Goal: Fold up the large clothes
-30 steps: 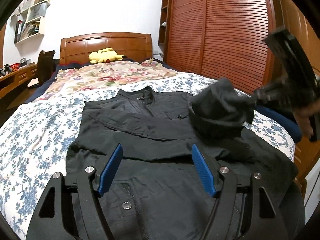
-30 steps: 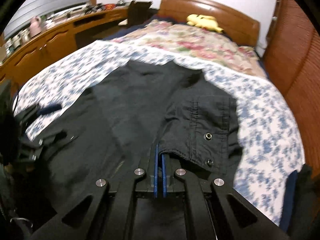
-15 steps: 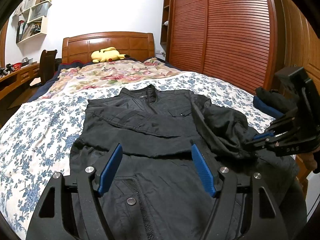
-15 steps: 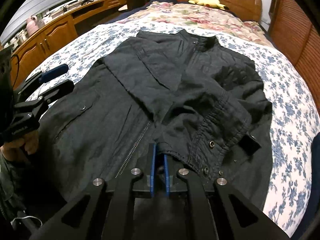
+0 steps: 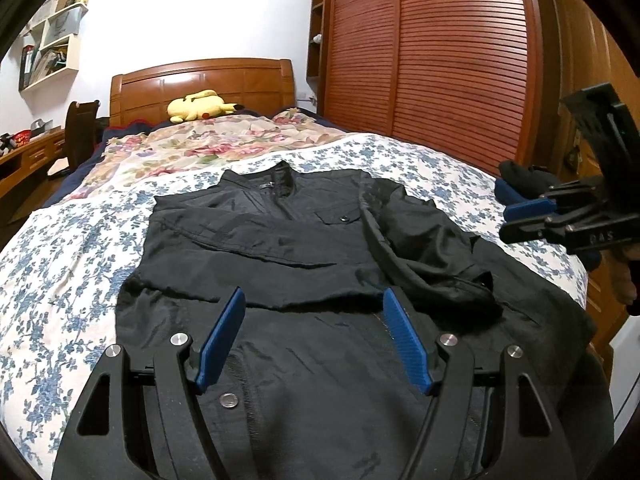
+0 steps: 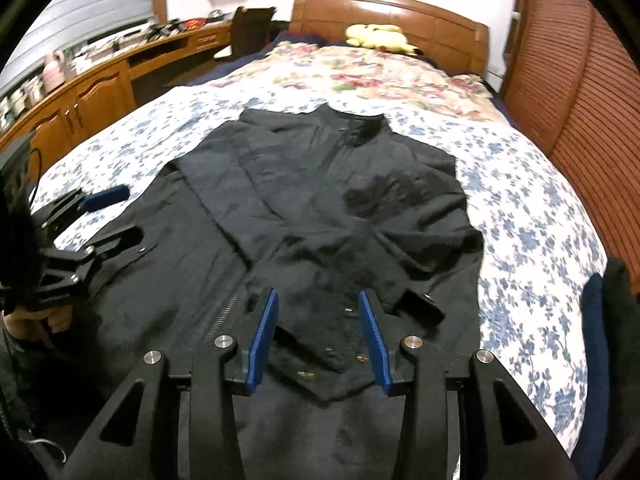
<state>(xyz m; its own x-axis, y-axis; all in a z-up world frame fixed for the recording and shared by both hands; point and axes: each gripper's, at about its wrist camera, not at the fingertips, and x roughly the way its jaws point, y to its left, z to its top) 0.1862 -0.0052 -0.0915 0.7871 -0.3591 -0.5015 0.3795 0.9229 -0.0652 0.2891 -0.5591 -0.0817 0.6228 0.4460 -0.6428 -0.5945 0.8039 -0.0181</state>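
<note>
A black jacket point(image 5: 280, 248) lies face up on the flowered bedsheet point(image 5: 60, 280), collar toward the headboard. Both sleeves are folded across its front; the right sleeve point(image 5: 424, 252) lies crumpled, its cuff point(image 6: 420, 304) showing a snap. My left gripper point(image 5: 313, 292) hovers open over the jacket's lower front with nothing between its blue pads; it also appears at the left point(image 6: 124, 216). My right gripper point(image 6: 317, 293) has its jaws opening just above the cuff fabric, and the pads do not press on it. It shows from the side point(image 5: 505, 222) beyond the jacket's right edge.
A yellow plush toy point(image 5: 198, 106) rests by the wooden headboard point(image 5: 200, 80). Louvred wardrobe doors point(image 5: 440, 60) run along the right of the bed. A wooden desk with cabinets point(image 6: 92, 92) lines the left. A pile of dark clothes point(image 6: 604, 320) sits at the bed's right edge.
The right gripper brought the held sleeve down onto the jacket's front, let it go as its jaws parted, and drew back toward the bed's right edge. The left gripper stayed put.
</note>
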